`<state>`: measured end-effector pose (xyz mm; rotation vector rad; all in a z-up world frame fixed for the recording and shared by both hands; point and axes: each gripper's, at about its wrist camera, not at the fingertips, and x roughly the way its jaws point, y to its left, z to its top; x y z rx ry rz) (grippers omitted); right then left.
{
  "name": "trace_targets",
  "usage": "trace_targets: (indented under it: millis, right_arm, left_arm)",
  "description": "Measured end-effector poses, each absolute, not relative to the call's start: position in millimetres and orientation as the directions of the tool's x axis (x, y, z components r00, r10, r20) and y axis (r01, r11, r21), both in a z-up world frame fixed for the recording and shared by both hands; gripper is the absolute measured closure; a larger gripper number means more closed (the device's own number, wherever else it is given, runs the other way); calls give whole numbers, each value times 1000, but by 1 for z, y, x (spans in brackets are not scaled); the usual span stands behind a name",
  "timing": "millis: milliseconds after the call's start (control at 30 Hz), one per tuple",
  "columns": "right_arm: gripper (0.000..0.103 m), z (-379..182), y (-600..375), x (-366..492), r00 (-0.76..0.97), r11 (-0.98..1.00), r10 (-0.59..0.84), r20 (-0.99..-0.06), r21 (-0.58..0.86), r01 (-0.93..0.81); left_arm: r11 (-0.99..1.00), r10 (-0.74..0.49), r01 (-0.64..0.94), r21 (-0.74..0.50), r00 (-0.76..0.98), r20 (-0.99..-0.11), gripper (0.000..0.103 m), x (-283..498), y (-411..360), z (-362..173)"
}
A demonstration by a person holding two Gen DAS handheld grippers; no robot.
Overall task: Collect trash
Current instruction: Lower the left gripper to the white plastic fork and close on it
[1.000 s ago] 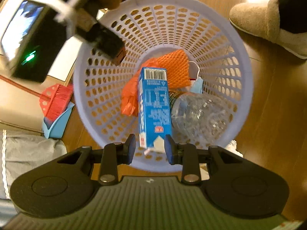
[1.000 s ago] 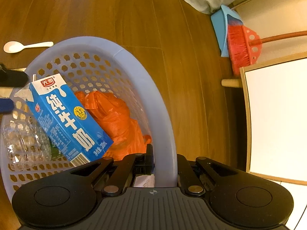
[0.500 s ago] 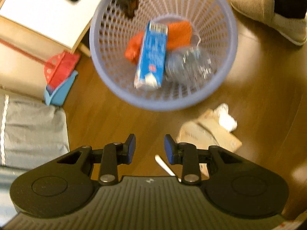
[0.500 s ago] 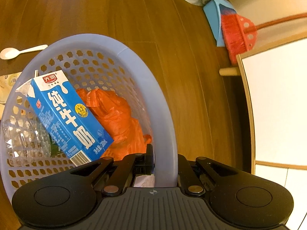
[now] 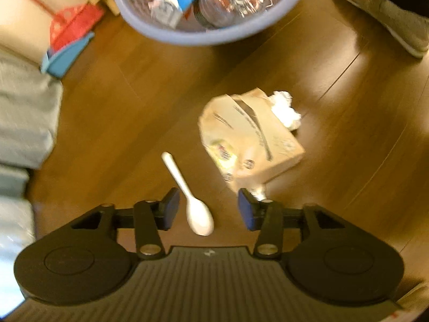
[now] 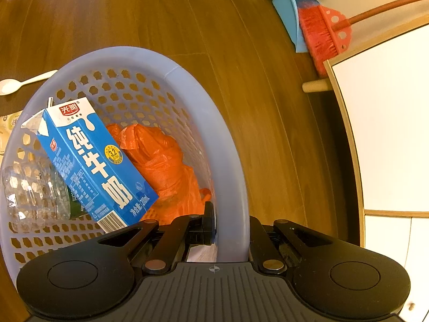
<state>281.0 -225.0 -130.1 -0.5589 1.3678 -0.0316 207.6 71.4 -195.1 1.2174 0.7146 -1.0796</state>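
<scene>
Basket (image 6: 230,161): lavender perforated plastic, light but bulky, wall flexes. Your right gripper (image 6: 232,225) is clamped on its rim, one finger inside, one outside; that thick rolled edge is the correct hold pt. Inside it: blue milk carton (image 6: 99,166), orange plastic bag (image 6: 166,166), clear crushed bottle (image 6: 32,193).

Paper bag (image 5: 249,139): lies flat on wood floor (image 5: 134,112), right of the spoon, near but apart. Light, soft, creases easily. Judgement: pinch a raised fold or edge, not the flat face.

Tissue wad (image 5: 285,108): touching the bag's far corner. Near weightless, compressible; any pinch through the bulk should do.

Spoon (image 5: 191,198): white plastic, flat on floor, bowl toward you, handle pointing to the basket. Light, stiff, smooth, low profile, so likely to skid or flip. Judgement: take the handle across its width, w/ tips down to floor level.

Left gripper (image 5: 206,208): fingers spread wide, holding nothing, aimed downward above the floor, spoon bowl between the pads. View is motion-blurred; height over the spoon can't be told.
</scene>
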Motion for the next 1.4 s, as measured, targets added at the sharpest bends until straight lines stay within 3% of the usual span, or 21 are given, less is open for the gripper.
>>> trace_targets:
  millis: [333,733,900,1267,1333,1400]
  right_arm:
    - [103,-130,-228,282,225,875,-332,-916,-388,-290]
    - [103,-128,-234,288,224,896,-315,-922,-366,-250]
    - [103,-130,-233,292,221,896,-313,-924,-365,-253]
    - [103,-137,-234,299,199,911,-282,-939,-327,-250]
    - [103,-138,-233,301,199,909,-284,-938,-329,-256]
    - [103,-139,-234,303,202,908,-284,-937,-330,-259]
  left_arm:
    - [181,-238,957,225,265,-934,52,210,109,-240]
    - [205,-218,963,177,221,-950,54,212,114,-281]
    - [207,-234,965,164,211,-949,60,214,103,-288]
    - [282,-270,951,127,206,-941,64,235,78,-300]
    - [285,-269,950,129,208,-940,70,237,75,-301]
    - [289,-268,950,122,202,-942,84,239,73,-301]
